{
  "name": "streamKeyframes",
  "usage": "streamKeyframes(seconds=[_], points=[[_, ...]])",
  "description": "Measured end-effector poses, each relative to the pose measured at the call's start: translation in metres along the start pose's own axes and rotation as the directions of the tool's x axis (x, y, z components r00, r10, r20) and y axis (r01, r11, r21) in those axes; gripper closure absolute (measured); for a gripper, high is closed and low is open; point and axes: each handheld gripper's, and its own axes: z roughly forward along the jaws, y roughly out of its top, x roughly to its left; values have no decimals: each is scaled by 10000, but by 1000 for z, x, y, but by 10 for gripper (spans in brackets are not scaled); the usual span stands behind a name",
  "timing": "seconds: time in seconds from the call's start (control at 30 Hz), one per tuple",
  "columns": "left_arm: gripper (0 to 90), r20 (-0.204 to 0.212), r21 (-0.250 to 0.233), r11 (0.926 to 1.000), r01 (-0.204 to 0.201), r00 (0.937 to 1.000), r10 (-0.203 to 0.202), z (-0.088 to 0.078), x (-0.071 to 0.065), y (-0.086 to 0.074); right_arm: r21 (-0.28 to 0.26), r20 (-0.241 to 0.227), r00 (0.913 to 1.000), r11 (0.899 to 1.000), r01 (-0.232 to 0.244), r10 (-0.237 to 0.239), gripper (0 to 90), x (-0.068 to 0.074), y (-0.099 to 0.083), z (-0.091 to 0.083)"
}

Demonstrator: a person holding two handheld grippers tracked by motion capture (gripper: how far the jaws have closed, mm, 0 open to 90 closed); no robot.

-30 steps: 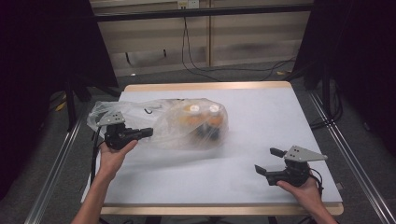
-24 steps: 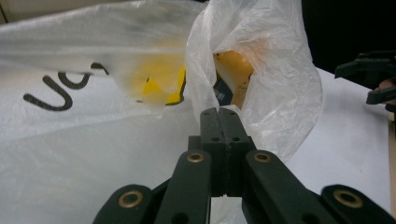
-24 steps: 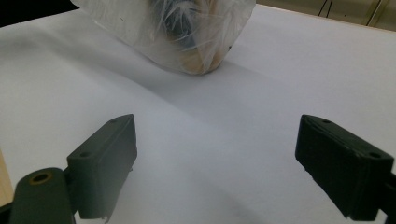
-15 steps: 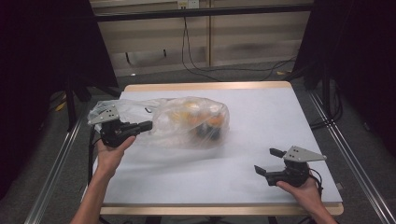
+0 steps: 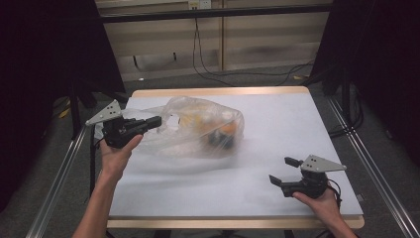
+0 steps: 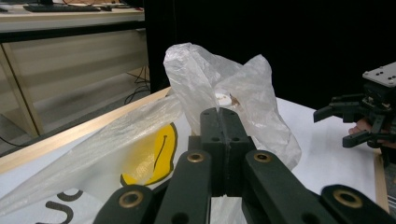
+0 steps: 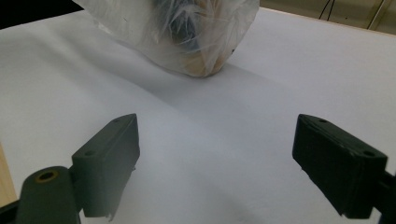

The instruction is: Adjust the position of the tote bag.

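Observation:
A clear plastic bag (image 5: 203, 126) with orange and dark items inside lies on the white table (image 5: 277, 119), left of centre. My left gripper (image 5: 154, 121) is shut on the bag's left edge and holds that edge up off the table. In the left gripper view the film (image 6: 219, 84) bunches above the closed jaws, and a yellow print (image 6: 154, 156) shows on the bag. My right gripper (image 5: 283, 170) rests low near the table's front right, open, with nothing between its fingers. In the right gripper view the bag's far end (image 7: 187, 32) lies well ahead of the jaws.
Cables (image 5: 208, 54) trail on the floor behind the table. A metal rail (image 5: 366, 163) runs along the table's right side and another (image 5: 59, 193) along its left. The table's wooden front edge (image 5: 233, 221) lies close to my right hand.
My left gripper has risen, lifting the bag's left edge so the film stretches up. The right gripper has stayed where it was.

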Motion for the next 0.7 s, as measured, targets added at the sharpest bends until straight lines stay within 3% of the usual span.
streamKeyframes(seconds=[0.27,0.33,0.7], points=[[900,115,69,9999,-73,9999,73,12,2,15,-295,-191,9994,9991,300,-306,184,4,11,-2],[900,233,-99,9999,-93,9997,95,14,2,18,-308,-273,9991,9990,317,-326,187,5,12,-1],[900,667,-43,9976,-685,9954,687,34,-19,35,-515,-767,9951,9970,583,-622,231,15,31,10]])
